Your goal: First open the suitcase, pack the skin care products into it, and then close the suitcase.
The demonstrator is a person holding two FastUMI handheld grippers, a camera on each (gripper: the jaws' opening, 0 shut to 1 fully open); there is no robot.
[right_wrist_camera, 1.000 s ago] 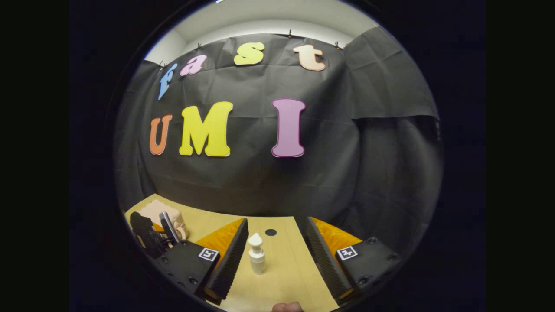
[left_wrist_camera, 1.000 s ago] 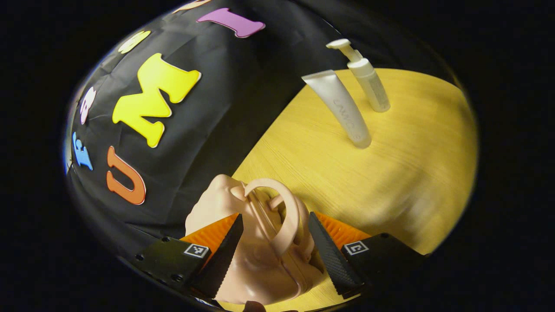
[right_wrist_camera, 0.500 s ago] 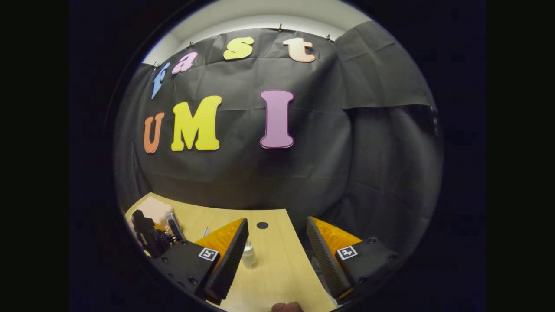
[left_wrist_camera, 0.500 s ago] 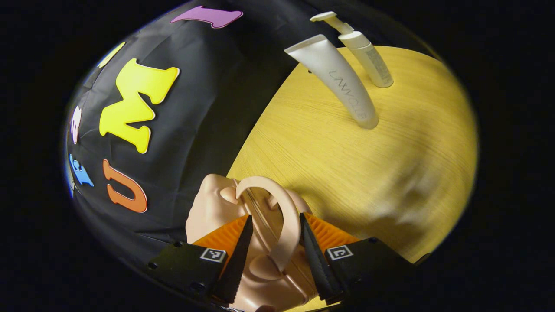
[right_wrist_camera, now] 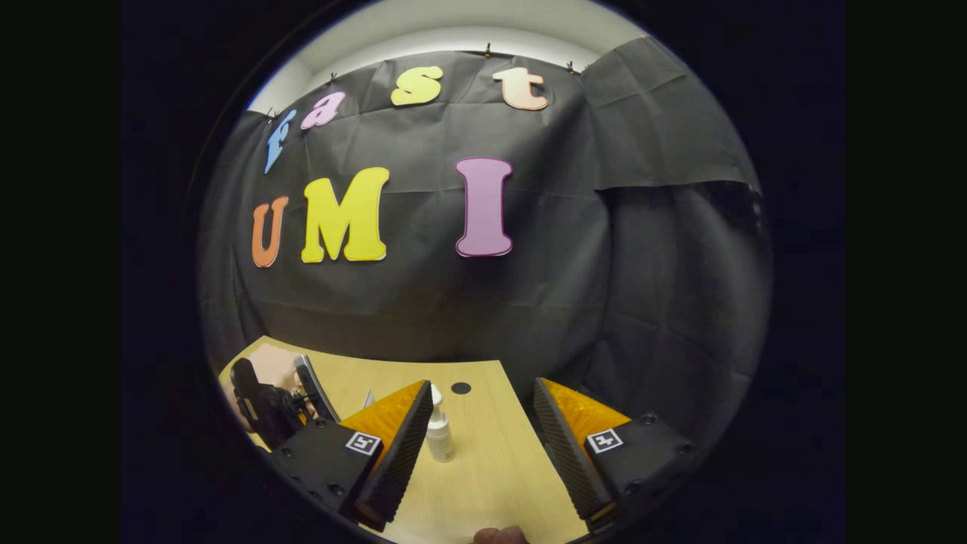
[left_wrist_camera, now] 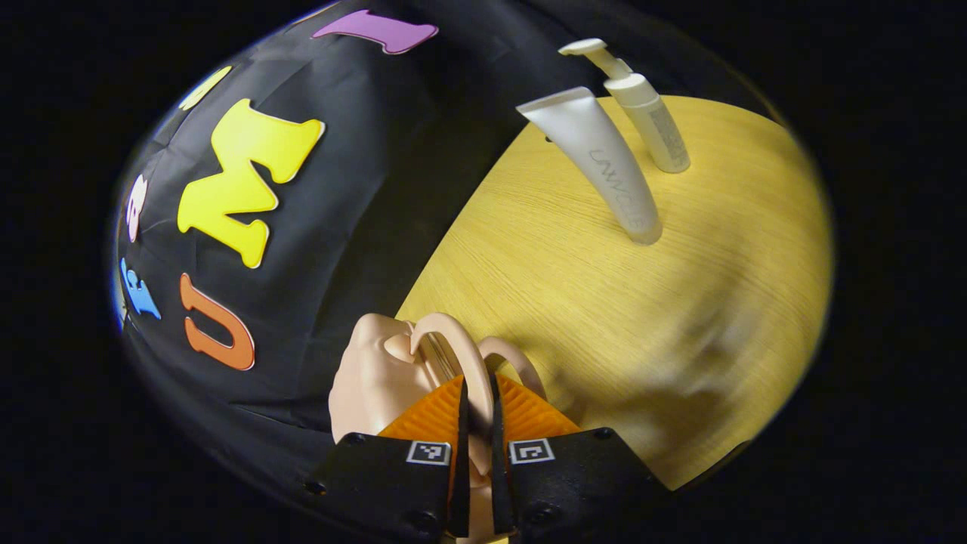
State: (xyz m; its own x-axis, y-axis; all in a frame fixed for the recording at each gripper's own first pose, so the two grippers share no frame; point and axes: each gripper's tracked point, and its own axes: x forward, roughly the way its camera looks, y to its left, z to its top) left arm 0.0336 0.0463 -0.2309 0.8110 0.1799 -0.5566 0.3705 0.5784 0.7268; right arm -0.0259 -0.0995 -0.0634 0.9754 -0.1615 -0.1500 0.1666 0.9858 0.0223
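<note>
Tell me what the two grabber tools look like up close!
Each tool has two wedge-shaped fingers with ridged, ribbed faces, fixed to chunky black blocks with little screws. Every block wears a small white square sticker with a black pattern, like a tiny code. You can see this on the left tool and on the right tool.

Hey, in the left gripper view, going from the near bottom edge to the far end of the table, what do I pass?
Left claw, shut on the suitcase handle → pink suitcase → white tube standing on the wooden table → pump bottle just beyond it.
</note>
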